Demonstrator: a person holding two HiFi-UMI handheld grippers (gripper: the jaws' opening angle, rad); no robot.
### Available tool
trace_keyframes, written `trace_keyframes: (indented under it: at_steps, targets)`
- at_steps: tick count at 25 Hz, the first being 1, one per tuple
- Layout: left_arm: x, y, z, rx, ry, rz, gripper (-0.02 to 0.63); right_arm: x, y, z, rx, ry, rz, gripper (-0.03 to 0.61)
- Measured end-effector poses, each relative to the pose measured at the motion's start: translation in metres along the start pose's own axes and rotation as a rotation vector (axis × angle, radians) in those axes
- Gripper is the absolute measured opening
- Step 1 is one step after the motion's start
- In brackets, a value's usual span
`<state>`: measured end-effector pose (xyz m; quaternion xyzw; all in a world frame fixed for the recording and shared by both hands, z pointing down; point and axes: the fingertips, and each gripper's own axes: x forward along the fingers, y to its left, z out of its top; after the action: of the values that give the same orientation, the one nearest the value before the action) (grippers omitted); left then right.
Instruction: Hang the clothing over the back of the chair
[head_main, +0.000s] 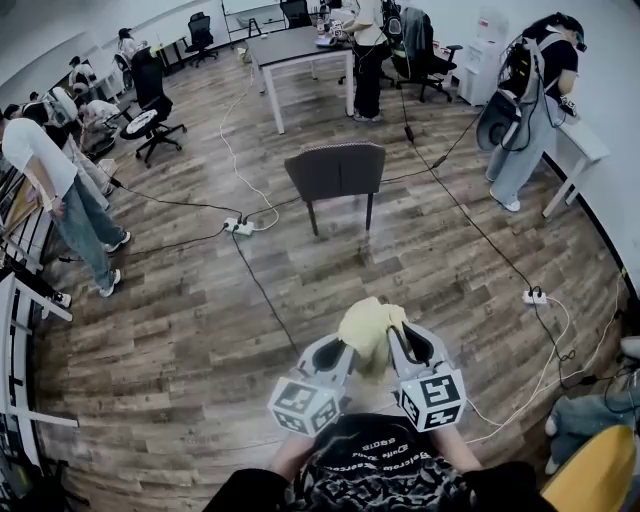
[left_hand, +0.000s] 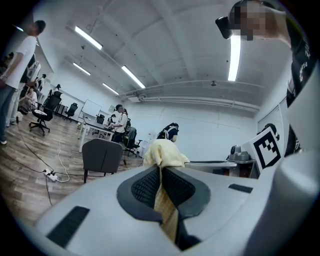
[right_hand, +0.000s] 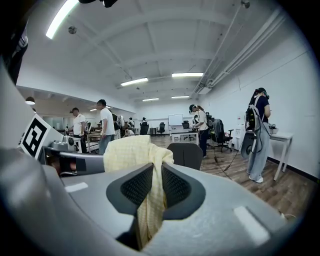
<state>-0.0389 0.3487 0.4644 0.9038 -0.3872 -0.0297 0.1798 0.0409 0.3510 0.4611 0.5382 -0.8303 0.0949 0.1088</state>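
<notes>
A pale yellow garment (head_main: 370, 330) is bunched between my two grippers, close to my body. My left gripper (head_main: 342, 352) is shut on the yellow cloth (left_hand: 161, 155), which rises above its pads and hangs down through them. My right gripper (head_main: 398, 345) is also shut on the cloth (right_hand: 131, 152), a fold of which drops between its jaws. The dark grey chair (head_main: 337, 172) stands well ahead on the wood floor, its back turned to me. It also shows in the left gripper view as the chair (left_hand: 102, 156) and in the right gripper view as the chair (right_hand: 189, 154).
Power strips (head_main: 239, 227) and cables (head_main: 250, 180) cross the floor near the chair. A grey table (head_main: 295, 50) stands behind it. Several people work around the room: one at the left (head_main: 50, 190), one at a white desk on the right (head_main: 530, 110). Office chairs (head_main: 150, 110) stand at the back left.
</notes>
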Motion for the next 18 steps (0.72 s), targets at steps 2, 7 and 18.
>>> trace_keyframes:
  at_steps: [2,7,18]
  targets:
    - [-0.002,0.008,0.005,0.011,0.0,-0.011,0.021,0.006,0.004,0.004,-0.005,-0.007,-0.011,0.057]
    - [-0.007,0.025,0.017,0.041,-0.007,-0.029,0.021,0.019,0.017,0.013,-0.016,-0.035,-0.025,0.057]
    - [-0.002,0.046,0.034,0.045,-0.028,-0.013,0.021,0.042,0.022,0.027,-0.039,-0.048,0.002,0.057]
